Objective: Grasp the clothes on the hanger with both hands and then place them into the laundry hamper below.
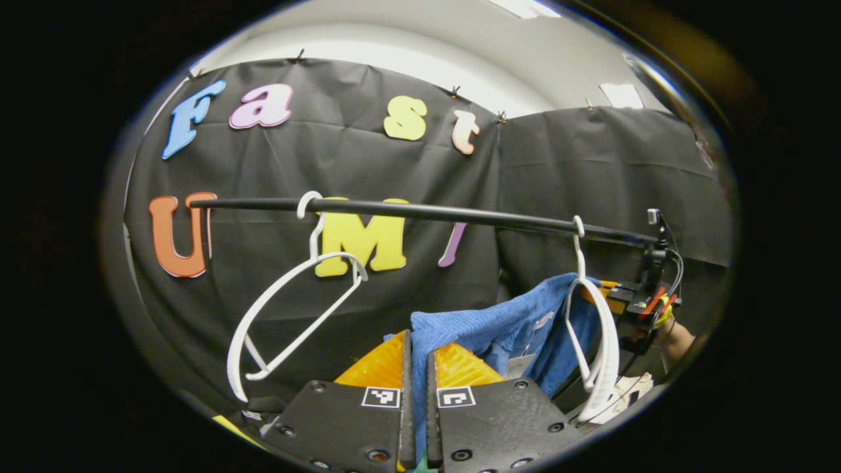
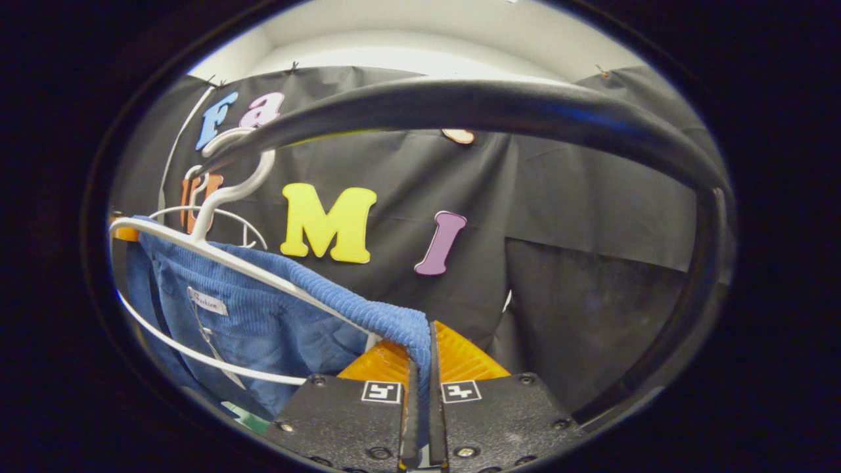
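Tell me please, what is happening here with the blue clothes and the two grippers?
A person holds a gripper in each hand and is taking a blue garment off a white hanger on the black rail. The left gripper is shut on one edge of the cloth, the right gripper on another. The garment is draped over the hanger, not yet pulled free. A second white hanger hangs bare further along the rail.

The blue garment (image 1: 499, 328) hides its hanger's (image 1: 594, 341) far arm; the garment's lower part is cut off.
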Available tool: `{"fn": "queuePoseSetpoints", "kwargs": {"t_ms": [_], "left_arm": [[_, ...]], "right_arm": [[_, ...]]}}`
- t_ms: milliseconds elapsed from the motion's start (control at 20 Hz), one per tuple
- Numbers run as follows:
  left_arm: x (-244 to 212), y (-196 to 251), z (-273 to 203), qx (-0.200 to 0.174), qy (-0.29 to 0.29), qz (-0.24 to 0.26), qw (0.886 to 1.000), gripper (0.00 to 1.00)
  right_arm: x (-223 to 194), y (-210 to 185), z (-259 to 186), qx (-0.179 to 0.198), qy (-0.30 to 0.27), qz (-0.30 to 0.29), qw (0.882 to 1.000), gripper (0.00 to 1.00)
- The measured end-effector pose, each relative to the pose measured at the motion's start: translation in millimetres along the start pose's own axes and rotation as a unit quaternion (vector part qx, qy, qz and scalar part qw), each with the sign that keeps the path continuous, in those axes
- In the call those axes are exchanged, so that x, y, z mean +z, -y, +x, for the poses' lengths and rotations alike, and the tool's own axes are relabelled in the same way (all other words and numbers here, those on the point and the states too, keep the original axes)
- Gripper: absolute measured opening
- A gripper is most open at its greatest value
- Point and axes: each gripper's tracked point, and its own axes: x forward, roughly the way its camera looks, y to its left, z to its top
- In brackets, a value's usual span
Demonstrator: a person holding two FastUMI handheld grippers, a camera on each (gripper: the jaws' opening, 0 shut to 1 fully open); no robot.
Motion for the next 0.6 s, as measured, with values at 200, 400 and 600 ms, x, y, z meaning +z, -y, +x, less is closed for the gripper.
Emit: {"fn": "queuePoseSetpoints", "kwargs": {"t_ms": [200,400,600], "left_arm": [[0,0,27,-0.018,0.006,-0.01,1.0,0.06],[-5,11,49,-0.043,0.012,-0.005,0.999,0.1],[-32,18,79,-0.063,-0.006,0.012,0.998,0.07]], "right_arm": [[10,12,2,-0.034,0.011,-0.031,0.999,0.09],[11,24,9,-0.06,0.004,-0.022,0.998,0.09],[-1,23,21,-0.072,-0.011,-0.023,0.997,0.09]]}}
